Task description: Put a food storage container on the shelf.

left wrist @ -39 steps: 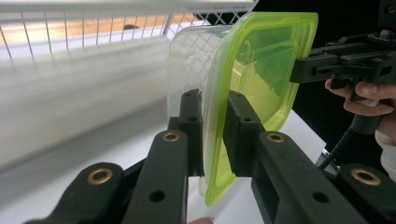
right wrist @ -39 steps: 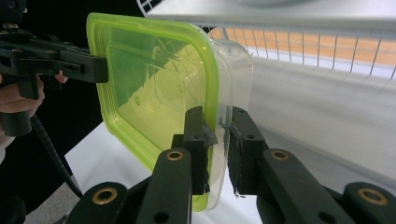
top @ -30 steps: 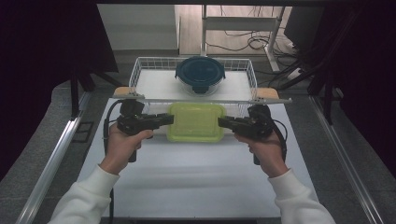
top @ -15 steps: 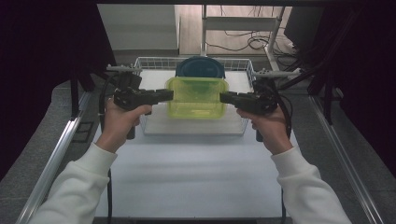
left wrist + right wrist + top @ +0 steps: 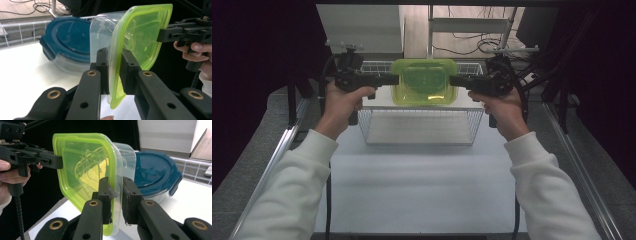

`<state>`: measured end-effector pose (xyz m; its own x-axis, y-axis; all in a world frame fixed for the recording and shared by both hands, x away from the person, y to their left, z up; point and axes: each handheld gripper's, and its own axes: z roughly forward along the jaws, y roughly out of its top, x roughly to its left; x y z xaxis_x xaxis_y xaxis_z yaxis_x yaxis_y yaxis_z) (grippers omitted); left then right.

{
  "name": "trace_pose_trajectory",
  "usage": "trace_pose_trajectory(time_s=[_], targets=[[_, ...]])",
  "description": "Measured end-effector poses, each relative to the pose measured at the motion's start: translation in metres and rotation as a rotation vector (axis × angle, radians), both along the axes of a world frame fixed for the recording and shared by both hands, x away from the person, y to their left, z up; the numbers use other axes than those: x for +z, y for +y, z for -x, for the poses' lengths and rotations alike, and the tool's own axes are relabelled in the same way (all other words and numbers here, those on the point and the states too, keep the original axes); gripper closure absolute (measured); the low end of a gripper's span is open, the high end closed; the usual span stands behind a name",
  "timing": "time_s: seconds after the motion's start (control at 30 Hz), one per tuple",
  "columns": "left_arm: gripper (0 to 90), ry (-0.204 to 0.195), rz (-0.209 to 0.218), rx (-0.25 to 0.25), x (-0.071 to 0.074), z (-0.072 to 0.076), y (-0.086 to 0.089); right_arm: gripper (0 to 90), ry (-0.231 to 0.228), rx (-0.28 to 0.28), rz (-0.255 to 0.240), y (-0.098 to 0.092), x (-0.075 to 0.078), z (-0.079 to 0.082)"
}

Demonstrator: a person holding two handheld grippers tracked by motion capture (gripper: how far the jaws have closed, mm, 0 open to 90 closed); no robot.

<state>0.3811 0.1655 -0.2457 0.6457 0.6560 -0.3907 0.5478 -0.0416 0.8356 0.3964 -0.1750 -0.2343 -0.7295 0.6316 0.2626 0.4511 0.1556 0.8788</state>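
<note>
I have the green-lidded container (image 5: 424, 82) in the air over the far half of the wire basket (image 5: 419, 127), carried level, its long axis running from 9 o'clock to 3 o'clock in the high view. It is clamped at both short ends: my left hand-held gripper (image 5: 394, 79) bites the lid rim at 9 o'clock, my right hand-held gripper (image 5: 453, 80) bites it at 3 o'clock. In the left gripper view the jaws stand narrow, the pads pressed on either side of the green rim; the right gripper view shows the same grip from the other end. Both hands are equally near, so I judge the load is shared and any lowering has to be done by both together, or the container will tilt.

Straight beneath it, toward 12 o'clock inside the basket, sits the blue-lidded round container (image 5: 67, 40), close under the clear tub.

Count: one green-lidded container, one blue-lidded container, one wire basket, two hand-held grippers, all over the white desk (image 5: 422, 185).
</note>
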Motion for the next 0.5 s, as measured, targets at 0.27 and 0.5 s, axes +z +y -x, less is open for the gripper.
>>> trace_pose_trajectory(time_s=[0.27, 0.5], targets=[[79.6, 0.018, 0.007, 0.009, 0.015, -0.032, -0.001, 78.1, 0.035, -0.027, -0.015, 0.000, 0.014, -0.032], [79.7, 0.078, 0.026, 0.008, 0.008, -0.061, -0.001, 77.9, 0.104, -0.037, -0.024, 0.000, 0.013, -0.058]])
